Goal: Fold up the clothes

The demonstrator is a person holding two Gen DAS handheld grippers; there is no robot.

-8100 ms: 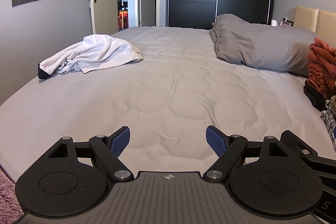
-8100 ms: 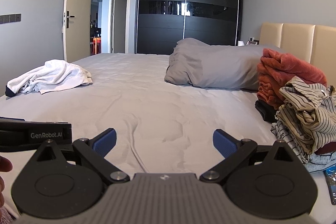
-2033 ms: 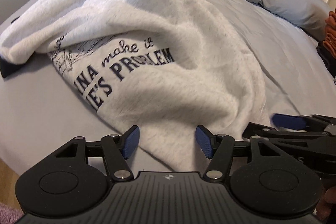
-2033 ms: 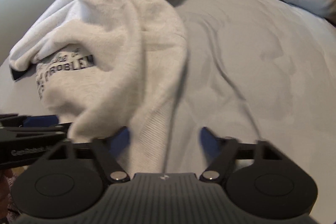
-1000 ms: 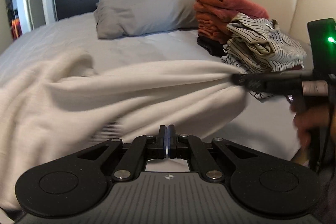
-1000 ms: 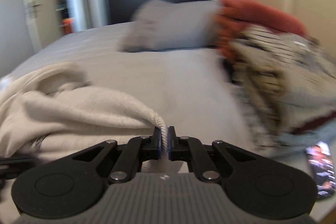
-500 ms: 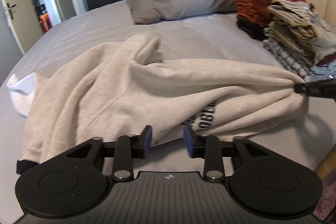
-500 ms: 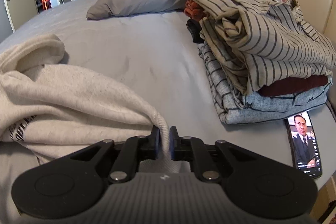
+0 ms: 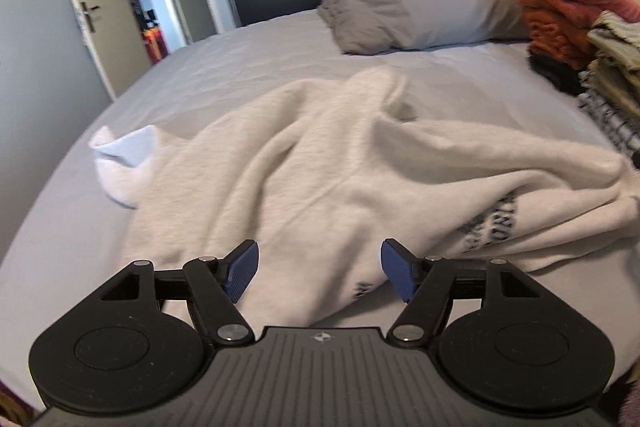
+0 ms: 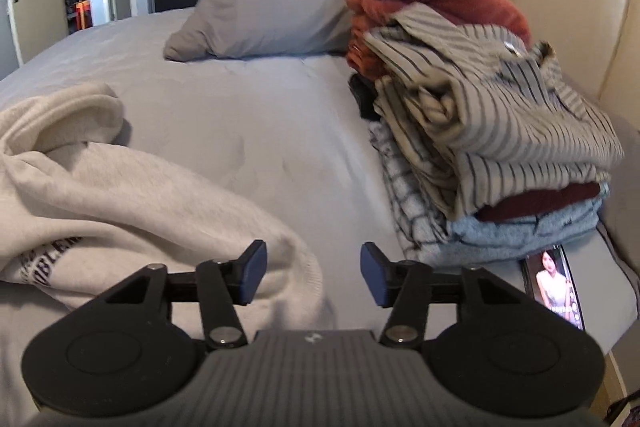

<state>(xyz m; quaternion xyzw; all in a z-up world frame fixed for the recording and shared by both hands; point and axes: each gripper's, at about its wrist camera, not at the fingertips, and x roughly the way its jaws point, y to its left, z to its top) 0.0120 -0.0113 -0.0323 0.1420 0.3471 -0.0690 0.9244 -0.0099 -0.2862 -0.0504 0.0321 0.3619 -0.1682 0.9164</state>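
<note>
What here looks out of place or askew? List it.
A phone with its screen lit lies at the bed's edge beside the stack of folded clothes, an odd spot amid laundry. The white sweatshirt lies crumpled and twisted, unfolded. The stack's striped top layers sit skewed.

Left gripper: black linkage arms, silver screws, blue ribbed pads
Body: grey ridged plate — small round emblem
Right gripper: same build — black round discs, blue pads

Soft, even daylight, fisheye views

Edges bow and darken at corners; the stacked striped and rust-red folded clothes look slightly motion-blurred.
</note>
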